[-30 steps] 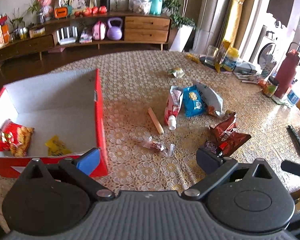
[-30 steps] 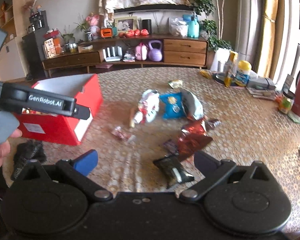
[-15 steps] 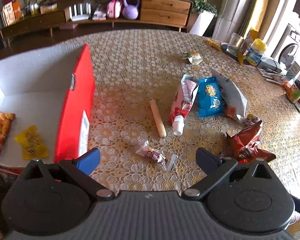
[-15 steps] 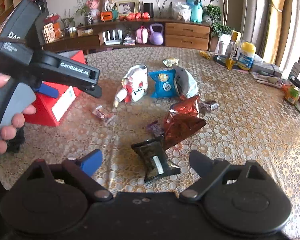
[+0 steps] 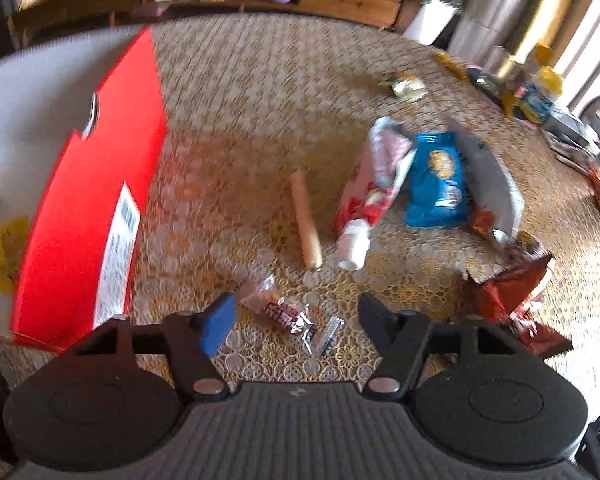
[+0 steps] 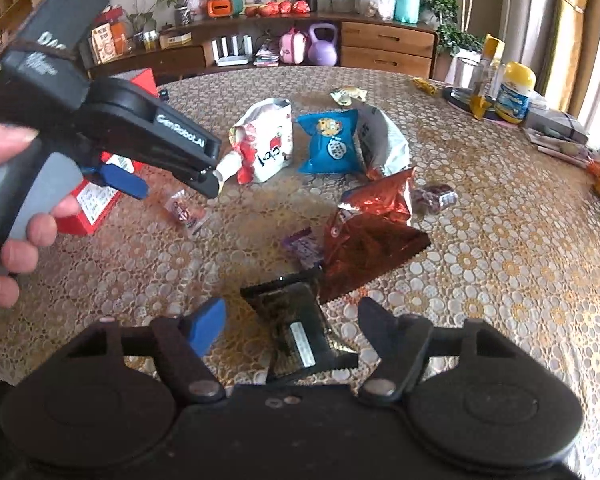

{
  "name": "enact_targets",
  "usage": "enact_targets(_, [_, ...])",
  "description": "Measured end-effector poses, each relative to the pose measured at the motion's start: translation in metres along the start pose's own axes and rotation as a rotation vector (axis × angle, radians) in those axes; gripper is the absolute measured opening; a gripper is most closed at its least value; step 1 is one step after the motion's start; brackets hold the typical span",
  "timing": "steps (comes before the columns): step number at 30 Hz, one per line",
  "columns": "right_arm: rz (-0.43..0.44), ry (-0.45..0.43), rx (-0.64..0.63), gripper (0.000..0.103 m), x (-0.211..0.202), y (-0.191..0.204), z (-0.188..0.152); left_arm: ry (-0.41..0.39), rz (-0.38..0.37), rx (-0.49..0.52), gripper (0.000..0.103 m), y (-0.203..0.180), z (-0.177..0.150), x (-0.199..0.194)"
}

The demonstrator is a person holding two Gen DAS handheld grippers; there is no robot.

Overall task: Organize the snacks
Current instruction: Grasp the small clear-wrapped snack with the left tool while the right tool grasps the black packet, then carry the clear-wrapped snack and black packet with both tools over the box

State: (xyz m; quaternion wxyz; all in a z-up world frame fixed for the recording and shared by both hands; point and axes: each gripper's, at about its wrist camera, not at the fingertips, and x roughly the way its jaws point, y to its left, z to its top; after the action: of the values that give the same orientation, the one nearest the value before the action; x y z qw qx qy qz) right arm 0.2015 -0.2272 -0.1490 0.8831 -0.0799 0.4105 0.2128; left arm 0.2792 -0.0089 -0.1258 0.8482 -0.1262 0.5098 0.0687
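Observation:
My left gripper [image 5: 296, 322] is open, low over a small clear-wrapped candy [image 5: 280, 312] that lies between its fingers. The red box [image 5: 88, 208] stands to the left, with a yellow packet [image 5: 4, 240] inside. A sausage stick [image 5: 306, 220], a pink pouch with a white cap [image 5: 372, 188], a blue bag [image 5: 436, 180] and a red foil bag [image 5: 512, 296] lie beyond. My right gripper [image 6: 292, 324] is open over a dark packet [image 6: 296, 332]. The left gripper [image 6: 172, 184] also shows in the right wrist view, above the same candy [image 6: 184, 210].
A red foil bag [image 6: 368, 232], a small purple packet [image 6: 304, 248], a blue bag [image 6: 332, 140] and a silver bag [image 6: 380, 140] lie mid-table. Bottles and a jar [image 6: 512, 92] stand at the far right. A sideboard [image 6: 384, 46] is behind the table.
My left gripper has moved right from the box and dropped down around the clear-wrapped candy. My right gripper has moved forward and down over the dark packet.

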Motion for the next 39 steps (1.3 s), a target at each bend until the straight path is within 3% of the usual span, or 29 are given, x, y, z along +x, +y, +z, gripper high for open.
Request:
enact_targets(4, [0.006,0.012,-0.015,0.065,0.007,0.0,-0.001,0.019,0.004,-0.055,0.062,0.007,0.003,0.011])
enact_targets(7, [0.001,0.021,-0.035,0.062,0.012,0.002,-0.002,0.032,0.002,-0.085,0.056,0.01,0.007,0.017])
enact_targets(11, [0.005,0.029,-0.042,0.057,0.016,0.003,-0.003,0.03,0.012,-0.074,0.054,0.006,0.009,0.022])
enact_targets(17, [-0.012,0.032,-0.061,0.05,0.018,0.005,-0.007,0.017,0.031,-0.015,0.032,-0.002,0.009,0.025])
enact_targets(22, [-0.038,0.032,-0.058,0.035,0.019,0.004,-0.007,-0.004,0.043,0.037,0.017,-0.002,0.004,0.024])
enact_targets(25, [-0.038,0.029,-0.052,0.031,0.017,0.005,-0.007,-0.014,0.017,0.056,0.015,0.002,0.001,0.022])
enact_targets(39, [-0.019,-0.025,0.025,0.03,-0.017,0.012,0.001,-0.037,-0.086,0.066,0.015,0.019,-0.013,-0.018])
